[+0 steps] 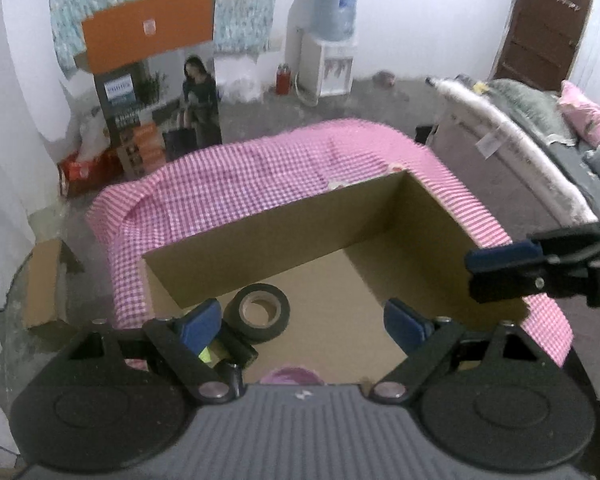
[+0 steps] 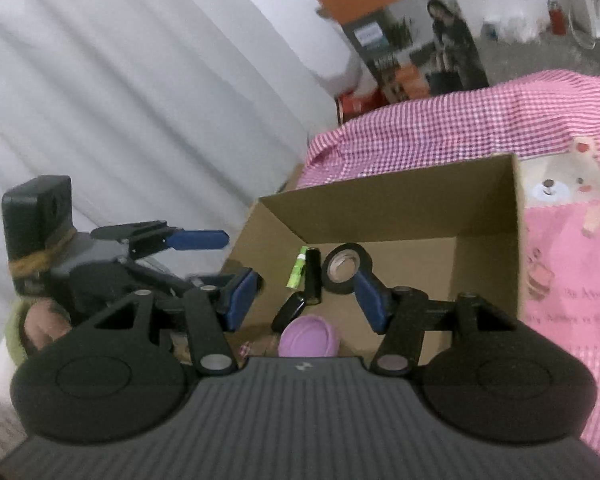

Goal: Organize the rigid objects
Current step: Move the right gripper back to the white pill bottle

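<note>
Hovering over the cardboard box (image 1: 380,216), my left gripper (image 1: 304,320) and right gripper (image 2: 306,296) gape open, empty; tape roll (image 1: 260,312) lies inside.

The cardboard box (image 1: 300,216) is matt brown paperboard with smooth, plain walls. Under it, the counter wears a woven cloth (image 1: 228,184) in pink and white checks, soft and creased at its corners. Inside the box, the roll of tape (image 1: 260,312) is dull black with a brown paper core, the lid (image 2: 309,338) is smooth lilac plastic, and the black cylinder (image 2: 313,280) has a slight sheen. The left tool (image 1: 300,322) is matt black plastic with blue, rubbery-looking pads (image 1: 202,324) and shiny metal pivot pins.
</note>
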`<state>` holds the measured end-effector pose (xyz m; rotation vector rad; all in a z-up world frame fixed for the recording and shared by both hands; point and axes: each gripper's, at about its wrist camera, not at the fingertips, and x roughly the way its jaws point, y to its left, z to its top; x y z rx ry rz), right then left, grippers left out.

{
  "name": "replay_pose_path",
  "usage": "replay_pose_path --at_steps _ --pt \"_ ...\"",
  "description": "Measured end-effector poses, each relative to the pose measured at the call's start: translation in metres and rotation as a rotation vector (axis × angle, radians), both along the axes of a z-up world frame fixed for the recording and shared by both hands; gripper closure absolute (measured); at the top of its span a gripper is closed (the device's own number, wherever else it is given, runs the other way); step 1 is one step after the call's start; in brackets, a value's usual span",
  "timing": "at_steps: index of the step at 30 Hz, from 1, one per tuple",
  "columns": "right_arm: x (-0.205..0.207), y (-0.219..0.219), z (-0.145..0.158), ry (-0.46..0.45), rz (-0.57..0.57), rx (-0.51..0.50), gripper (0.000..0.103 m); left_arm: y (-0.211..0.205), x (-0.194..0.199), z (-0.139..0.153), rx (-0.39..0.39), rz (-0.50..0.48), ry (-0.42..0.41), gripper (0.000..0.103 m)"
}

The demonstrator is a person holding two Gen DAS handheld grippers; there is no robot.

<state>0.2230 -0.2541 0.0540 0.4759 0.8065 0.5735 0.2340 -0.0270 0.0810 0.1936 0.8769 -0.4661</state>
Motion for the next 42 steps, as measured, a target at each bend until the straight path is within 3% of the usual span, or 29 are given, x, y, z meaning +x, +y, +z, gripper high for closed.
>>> replay_pose_path --at_steps 6,10,14,25,33,42 --pt "-0.073 0.001 -0.012 -0.08 -0.044 0.034 0.039 0.011 -0.064 0.008 -0.009 0.037 -0.086 0.01" --pt "-0.098 0.019 -0.023 -0.101 -0.059 0.008 0.024 0.021 -0.101 -0.003 -0.024 0.102 -0.112 0.01" --pt "-0.111 0.042 -0.033 -0.096 -0.021 0.001 0.02 0.038 -0.128 -0.019 -0.068 0.154 -0.093 0.01" --pt "-0.114 0.094 -0.034 -0.11 0.076 -0.04 0.019 0.063 -0.162 -0.06 -0.075 0.256 -0.091 0.01" --pt "-0.102 0.137 -0.046 -0.074 0.154 -0.078 0.019 0.047 -0.169 -0.084 -0.01 0.196 -0.182 0.01" --pt "-0.083 0.163 -0.056 -0.059 0.156 -0.114 0.029 0.046 -0.155 -0.097 -0.051 0.193 -0.199 0.025"
